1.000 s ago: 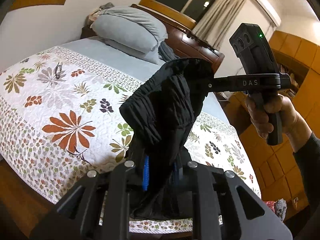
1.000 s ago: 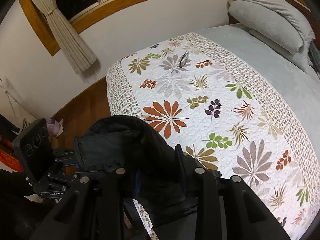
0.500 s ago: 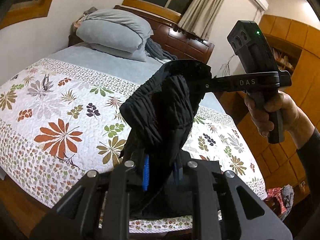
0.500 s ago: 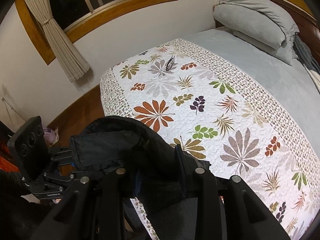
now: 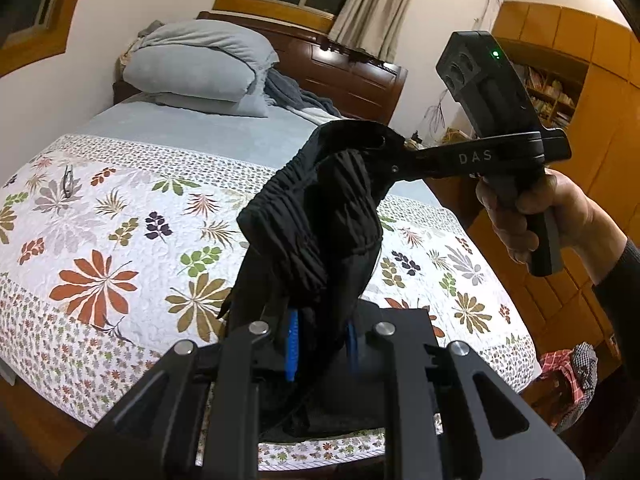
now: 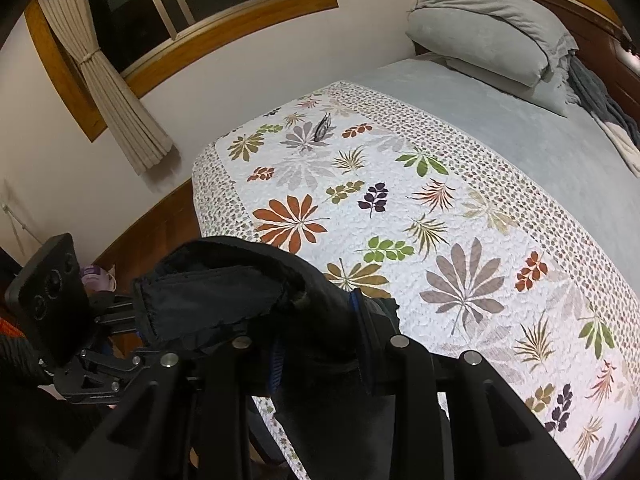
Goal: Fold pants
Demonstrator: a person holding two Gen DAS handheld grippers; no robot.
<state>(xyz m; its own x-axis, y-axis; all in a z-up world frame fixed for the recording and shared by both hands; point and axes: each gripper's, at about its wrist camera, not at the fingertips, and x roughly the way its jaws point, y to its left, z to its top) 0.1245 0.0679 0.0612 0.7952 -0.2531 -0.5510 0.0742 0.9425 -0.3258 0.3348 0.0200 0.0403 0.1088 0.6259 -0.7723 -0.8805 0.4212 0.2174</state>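
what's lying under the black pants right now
The black pants hang in the air, gripped by the left gripper and right gripper. Below them is the floral quilt on the bed; the patch straight beneath is hidden by cloth and jaws.

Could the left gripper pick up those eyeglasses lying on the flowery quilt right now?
Probably not yet. The left gripper is shut on the black pants, which the right gripper also holds. The eyeglasses lie unobstructed on the quilt's far side.
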